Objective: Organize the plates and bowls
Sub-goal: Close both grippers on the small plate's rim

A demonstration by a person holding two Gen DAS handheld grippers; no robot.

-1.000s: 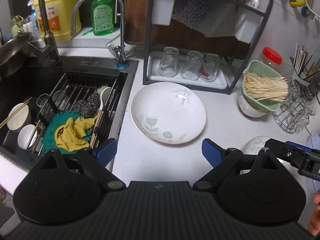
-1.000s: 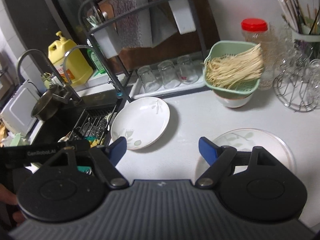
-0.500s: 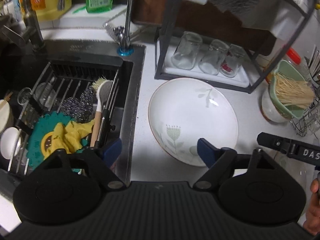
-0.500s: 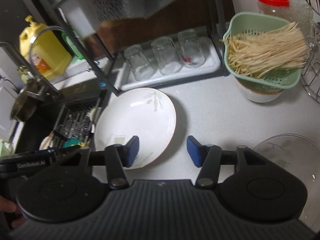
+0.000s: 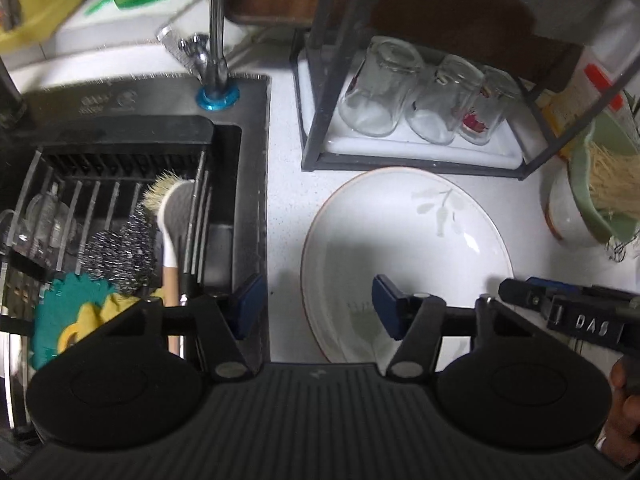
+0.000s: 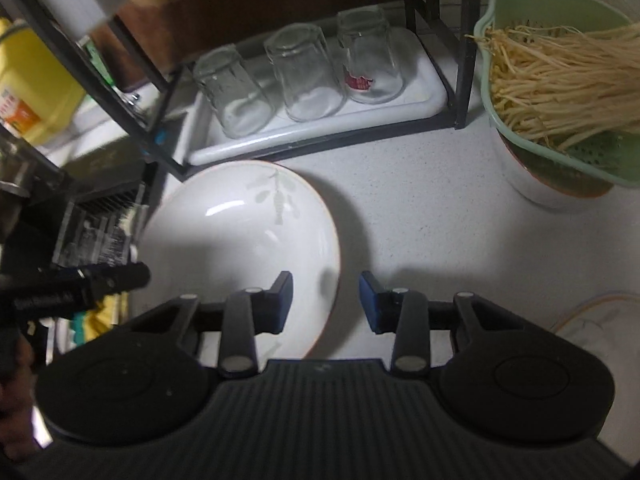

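Note:
A white plate (image 5: 404, 240) with a pale leaf print and a thin brown rim lies on the counter in front of the rack. My left gripper (image 5: 316, 306) straddles its left rim, one finger over the plate and one over the sink edge; its jaws are closing and do not touch the rim. My right gripper (image 6: 325, 300) straddles the right rim of the same plate (image 6: 240, 232), jaws closing, with the pads still apart from the rim. A second plate (image 6: 600, 320) shows at the right edge of the right wrist view.
A black rack (image 5: 420, 160) behind the plate holds three upturned glasses (image 5: 380, 88). A sink (image 5: 224, 184) with a drying grid, brush and scourer lies on the left. A green colander of noodles (image 6: 560, 92) sits on a white bowl at the right.
Both grippers have come down and forward onto the white plate, which now looms larger, and both pairs of jaws have narrowed around its opposite rims.

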